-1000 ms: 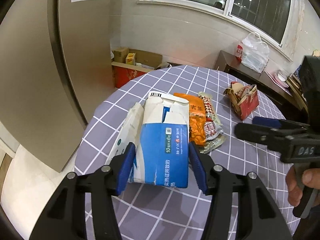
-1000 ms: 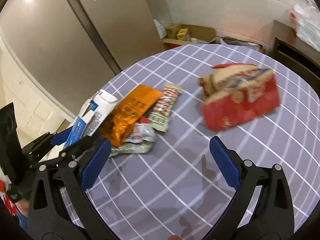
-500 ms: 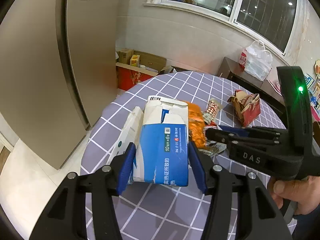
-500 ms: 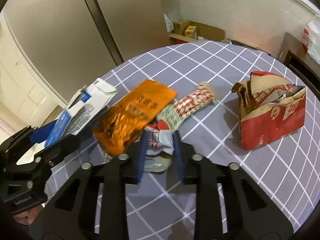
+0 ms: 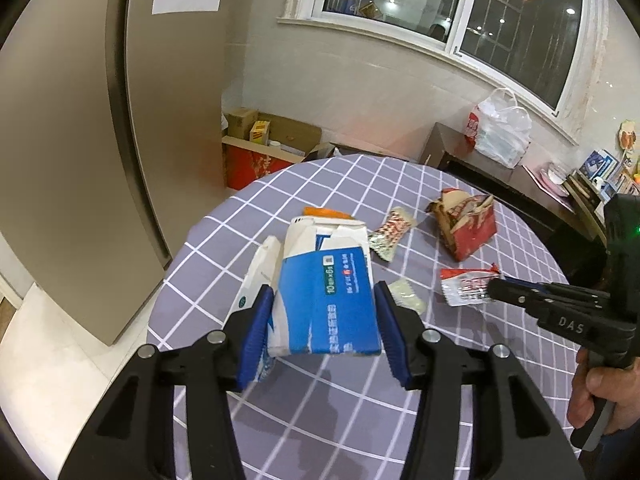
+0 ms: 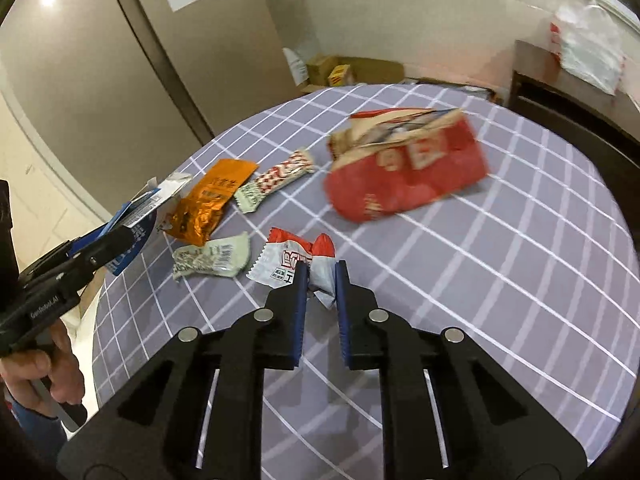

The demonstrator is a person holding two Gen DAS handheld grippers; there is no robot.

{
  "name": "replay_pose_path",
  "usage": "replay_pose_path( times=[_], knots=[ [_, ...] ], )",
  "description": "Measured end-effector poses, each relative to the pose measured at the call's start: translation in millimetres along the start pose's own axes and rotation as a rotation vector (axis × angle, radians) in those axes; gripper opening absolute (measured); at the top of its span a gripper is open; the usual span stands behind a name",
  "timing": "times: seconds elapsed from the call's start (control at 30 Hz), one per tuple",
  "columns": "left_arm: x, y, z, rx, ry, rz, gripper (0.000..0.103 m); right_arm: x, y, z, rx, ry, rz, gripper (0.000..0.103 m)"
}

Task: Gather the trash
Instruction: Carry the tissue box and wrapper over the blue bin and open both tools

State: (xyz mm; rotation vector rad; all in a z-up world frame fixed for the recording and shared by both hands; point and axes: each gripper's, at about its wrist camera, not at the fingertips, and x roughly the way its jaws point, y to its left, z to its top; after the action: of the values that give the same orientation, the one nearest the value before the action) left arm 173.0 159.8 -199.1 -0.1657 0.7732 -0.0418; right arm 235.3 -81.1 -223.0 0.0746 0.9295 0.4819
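My left gripper is shut on a torn blue and white carton and holds it above the round table's near left edge. My right gripper is shut on a red and white snack wrapper, lifted off the cloth; the wrapper also shows in the left wrist view. On the table lie an orange foil packet, a red-checked wrapper, a pale crumpled wrapper and a torn red paper bag.
The table has a grey checked cloth. A tall beige fridge stands left of it. Cardboard boxes sit on the floor by the wall. A dark side cabinet with a white plastic bag stands behind the table.
My right gripper closed on the red and white wrapper in the pile and pulled it back and up. The left gripper lifted the carton higher.
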Motion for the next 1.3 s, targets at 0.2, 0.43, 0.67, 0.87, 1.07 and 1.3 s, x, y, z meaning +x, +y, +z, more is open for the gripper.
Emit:
replay_pose_path(
  times=[0.2,0.43,0.67,0.87,1.07,1.3],
  knots=[
    [-12.7,-14.4,-1.9,0.010,-0.010,-0.016,0.049,-33.3,-21.3,-8.8,0.039,-0.048,-0.005,0.014],
    [-23.1,-31.8,-11.9,0.024,-0.005,-0.026,0.049,-58.1,-41.8,-20.1,0.078,-0.083,0.001,0.014],
    [-55.6,-68.2,-5.8,0.071,-0.070,-0.051,0.049,-96.1,-65.1,-26.6,0.121,-0.150,0.002,0.014],
    [-73.7,-114.4,0.6,0.131,-0.116,-0.099,0.049,-136.5,-90.5,-34.5,0.151,-0.216,-0.019,0.014],
    [-71.7,-186.5,5.4,0.208,-0.128,-0.207,0.049,-183.5,-131.9,-52.2,0.214,-0.290,-0.068,0.014],
    [-52.5,-292.4,-1.0,0.313,-0.091,-0.375,0.049,-241.2,-204.9,-87.7,0.340,-0.362,-0.183,0.014]
  ],
)
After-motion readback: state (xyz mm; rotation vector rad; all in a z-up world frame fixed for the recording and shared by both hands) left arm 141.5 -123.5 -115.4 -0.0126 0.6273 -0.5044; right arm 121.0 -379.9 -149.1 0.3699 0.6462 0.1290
